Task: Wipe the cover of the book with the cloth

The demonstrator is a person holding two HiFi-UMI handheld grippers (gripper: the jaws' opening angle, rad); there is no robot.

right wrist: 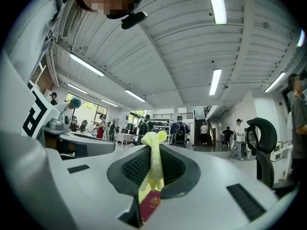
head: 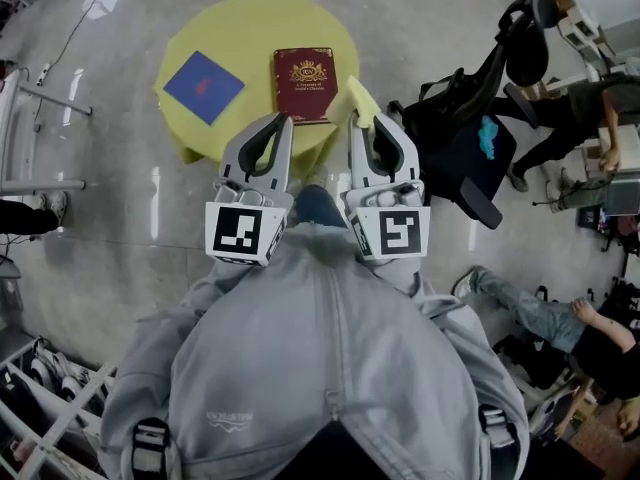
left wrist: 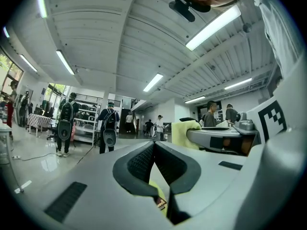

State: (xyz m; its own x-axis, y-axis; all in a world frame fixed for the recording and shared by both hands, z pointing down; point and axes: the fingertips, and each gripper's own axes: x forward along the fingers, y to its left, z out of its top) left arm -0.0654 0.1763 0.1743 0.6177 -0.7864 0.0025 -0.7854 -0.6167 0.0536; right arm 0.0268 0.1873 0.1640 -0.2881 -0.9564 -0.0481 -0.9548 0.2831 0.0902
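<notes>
I see the round yellow table on the floor ahead of me. Both tools hang over its near edge. My left gripper has its jaws pressed together with nothing between them. My right gripper is clamped on the yellow cloth, which sticks up past the jaw tips. The maroon book lies flat on the table, just beyond both tools. A blue square lies to its left.

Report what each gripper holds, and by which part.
Right gripper pinches the yellow cloth by a bunched fold, its end poking past the tips. Left gripper is shut on nothing.
</notes>
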